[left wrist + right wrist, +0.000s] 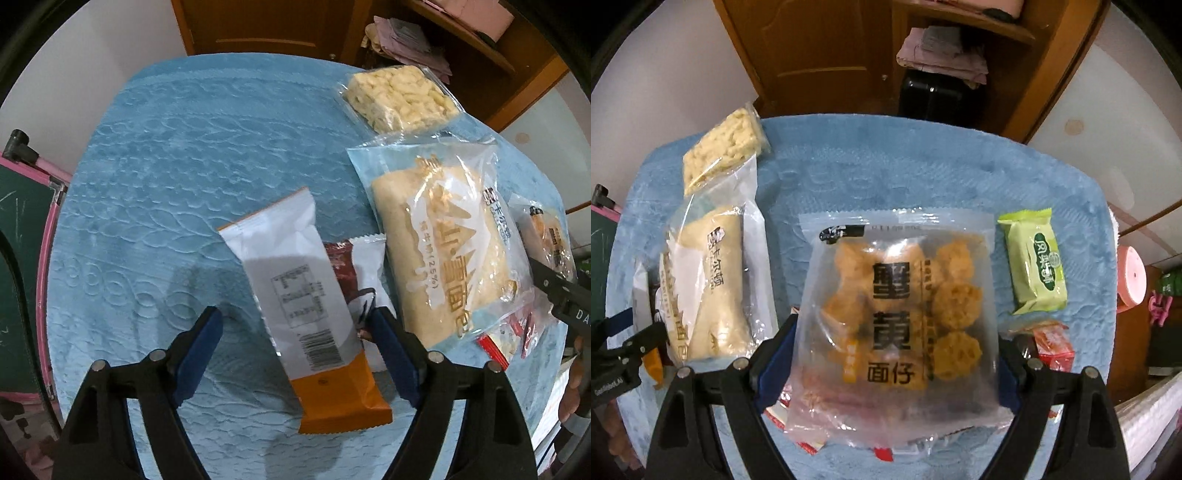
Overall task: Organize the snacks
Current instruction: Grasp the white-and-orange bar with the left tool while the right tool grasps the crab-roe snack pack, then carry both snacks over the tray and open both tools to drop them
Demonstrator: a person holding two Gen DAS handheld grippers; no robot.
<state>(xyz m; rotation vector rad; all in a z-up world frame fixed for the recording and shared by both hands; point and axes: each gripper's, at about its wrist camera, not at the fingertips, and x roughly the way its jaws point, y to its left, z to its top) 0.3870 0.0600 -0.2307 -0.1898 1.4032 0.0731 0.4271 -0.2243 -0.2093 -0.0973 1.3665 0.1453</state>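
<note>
L gripper (295,325) jaws wide, straddling orange-white pkt (306,295), no squeeze yet | R gripper (894,354) jaws wide, flanking crab-yolk bag (901,317) mid-blanket (886,166), contact unclear | both poised to grab

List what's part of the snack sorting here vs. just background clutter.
Job:
- orange-and-white packet
- bread pack
- rice crisp block
- fried-ball bag
- green packet
- red wrappers

Background:
- blue cloth
- wooden cabinet
- folded linens
- chalkboard
</note>
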